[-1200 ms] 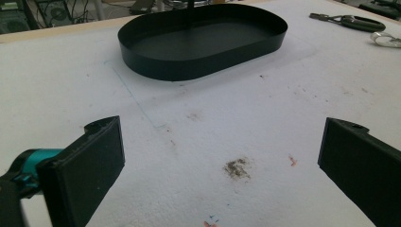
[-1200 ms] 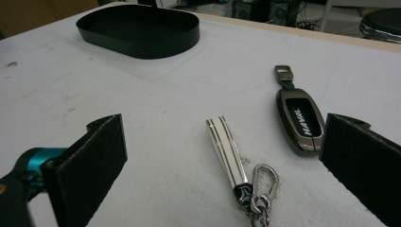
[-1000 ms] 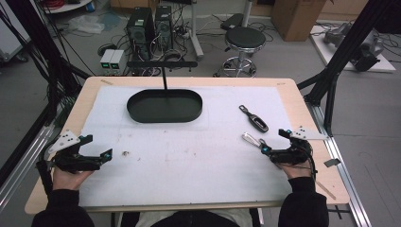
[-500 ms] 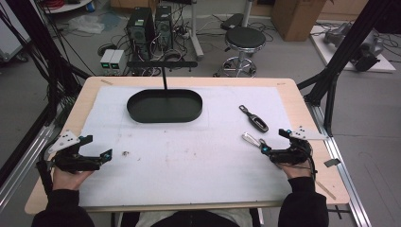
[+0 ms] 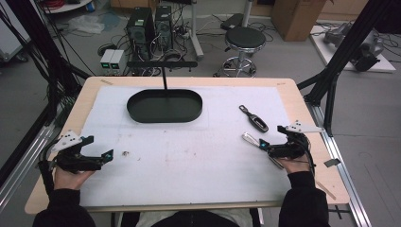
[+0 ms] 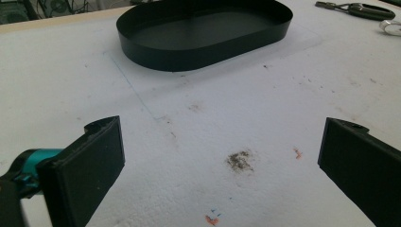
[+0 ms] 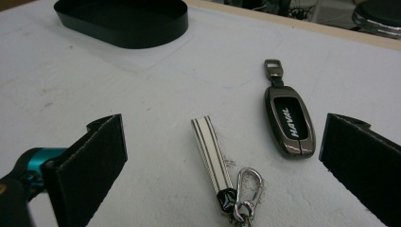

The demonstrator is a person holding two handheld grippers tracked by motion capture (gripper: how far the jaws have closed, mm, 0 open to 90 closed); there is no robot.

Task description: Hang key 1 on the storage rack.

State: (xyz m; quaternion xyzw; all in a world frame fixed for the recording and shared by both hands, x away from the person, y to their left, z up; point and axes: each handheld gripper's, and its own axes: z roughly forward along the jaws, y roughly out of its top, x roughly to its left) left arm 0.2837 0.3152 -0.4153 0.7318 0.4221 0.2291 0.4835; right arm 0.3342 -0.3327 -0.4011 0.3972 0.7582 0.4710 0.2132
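While both of our grippers rest wide open and empty on the white mat, we take the black oval tray as our landmark. From the high view, our left gripper sits well to the near left of the tray, and our right gripper lies to its near right, jaws pointed at a strap keychain; a dark car key fob lies just beyond it, between the strap and the tray's right end. Along the left gripper view, our spread jaws frame only stained mat, with the tray ahead and nothing between the pads. Along the right gripper view, the white strap with its carabiner clip lies between our open jaws, the fob just beside it toward the right jaw, and the tray far ahead to the left. We judge the step in hand to be picking up the strap: we should centre the jaws across its narrow width, stay clear of the fob, press low to the mat, and close firmly before lifting toward the tray.
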